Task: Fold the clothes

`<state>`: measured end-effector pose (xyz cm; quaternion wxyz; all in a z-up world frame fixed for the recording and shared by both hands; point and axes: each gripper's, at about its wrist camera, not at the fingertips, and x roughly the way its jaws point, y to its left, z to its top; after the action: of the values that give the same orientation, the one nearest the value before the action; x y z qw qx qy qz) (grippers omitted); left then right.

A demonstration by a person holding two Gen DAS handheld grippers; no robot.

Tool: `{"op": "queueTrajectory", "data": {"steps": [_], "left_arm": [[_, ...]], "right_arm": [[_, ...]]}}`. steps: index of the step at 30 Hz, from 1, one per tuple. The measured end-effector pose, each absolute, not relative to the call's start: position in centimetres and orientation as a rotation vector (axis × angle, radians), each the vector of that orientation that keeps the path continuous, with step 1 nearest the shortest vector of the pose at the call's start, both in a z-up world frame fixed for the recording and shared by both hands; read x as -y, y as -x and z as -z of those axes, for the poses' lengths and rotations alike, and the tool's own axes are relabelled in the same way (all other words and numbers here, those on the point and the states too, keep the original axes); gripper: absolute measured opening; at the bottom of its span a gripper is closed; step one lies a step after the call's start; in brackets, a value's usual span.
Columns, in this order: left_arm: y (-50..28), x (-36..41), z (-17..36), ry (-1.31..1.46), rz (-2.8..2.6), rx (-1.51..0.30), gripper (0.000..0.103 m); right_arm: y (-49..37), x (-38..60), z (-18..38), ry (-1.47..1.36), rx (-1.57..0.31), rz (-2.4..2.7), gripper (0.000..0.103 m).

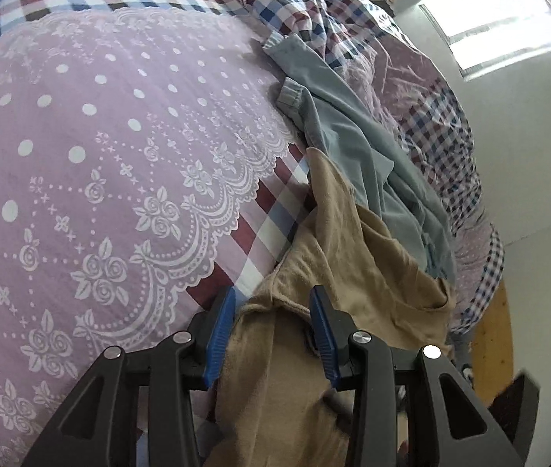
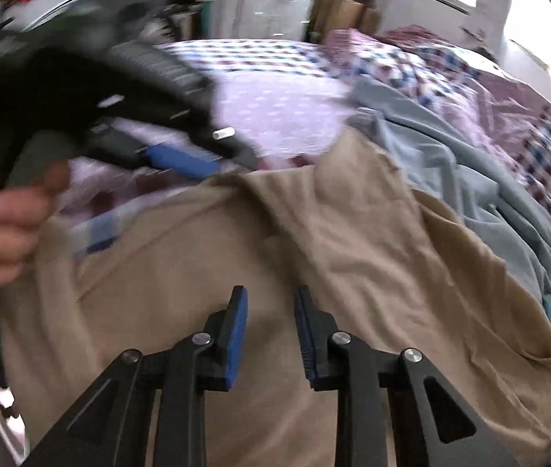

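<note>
- Tan garment [image 2: 275, 257] lies spread at the bed [image 1: 80, 136] edge, grey-blue garment [image 1: 357, 144] at its 1 o'clock
- We see the left gripper [image 1: 273, 313] part-open, a tan fold between its jaws; whether they pinch it we cannot tell
- Right gripper [image 2: 270, 311] narrow, nothing held, above the tan cloth
</note>
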<state>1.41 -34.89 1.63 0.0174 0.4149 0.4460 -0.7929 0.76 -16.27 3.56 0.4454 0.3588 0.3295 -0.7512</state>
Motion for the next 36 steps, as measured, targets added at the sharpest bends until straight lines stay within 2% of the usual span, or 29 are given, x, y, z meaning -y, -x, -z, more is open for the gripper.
{"op": "queueTrajectory", "data": {"steps": [4,8,13,14,15,16,18,24,27,31,33,36], "left_arm": [[-1.3,34.8,-2.0,-1.293,2.471,-1.346,0.042],[-1.1,34.6,-1.9,-1.314,2.493,-1.311,0.042],[-1.0,34.8,-1.6,-1.311,2.498,-1.338,0.042],[-0.9,34.7,-1.6,-1.311,2.500,-1.336,0.039],[-0.9,34.7,-1.6,-1.313,2.502,-1.334,0.024],[-0.7,34.5,-1.5,-1.331,2.497,-1.336,0.016],[-0.9,34.5,-1.4,-1.333,2.485,-1.343,0.010],[-2.8,35.1,-2.6,-1.231,2.470,-1.433,0.007],[-3.0,35.0,-2.3,-1.274,2.447,-1.415,0.007],[-3.2,35.0,-1.0,-1.348,2.384,-1.425,0.007],[-3.2,35.2,-0.4,-1.360,2.363,-1.448,0.007],[-3.2,35.3,0.0,-1.359,2.351,-1.473,0.007]], "right_arm": [[-1.6,15.4,-4.2,-0.882,-0.813,1.820,0.023],[1.4,14.3,-5.1,-0.924,-0.700,1.932,0.026],[4.2,14.4,-4.3,-0.997,-0.681,1.949,0.026],[4.1,14.5,-4.1,-1.003,-0.690,1.926,0.026],[4.0,14.7,-3.8,-1.008,-0.699,1.903,0.026],[3.8,14.8,-3.6,-1.013,-0.708,1.880,0.026],[2.8,14.8,-3.6,-0.993,-0.727,1.828,0.026],[0.2,14.7,-3.2,-0.981,-0.779,1.687,0.026],[0.1,14.6,-3.2,-0.993,-0.793,1.684,0.026],[1.6,13.9,-5.5,-0.966,-0.634,1.773,0.027],[2.6,13.9,-5.9,-0.977,-0.602,1.834,0.041],[4.1,14.5,-4.6,-1.075,-0.643,1.872,0.042]]}}
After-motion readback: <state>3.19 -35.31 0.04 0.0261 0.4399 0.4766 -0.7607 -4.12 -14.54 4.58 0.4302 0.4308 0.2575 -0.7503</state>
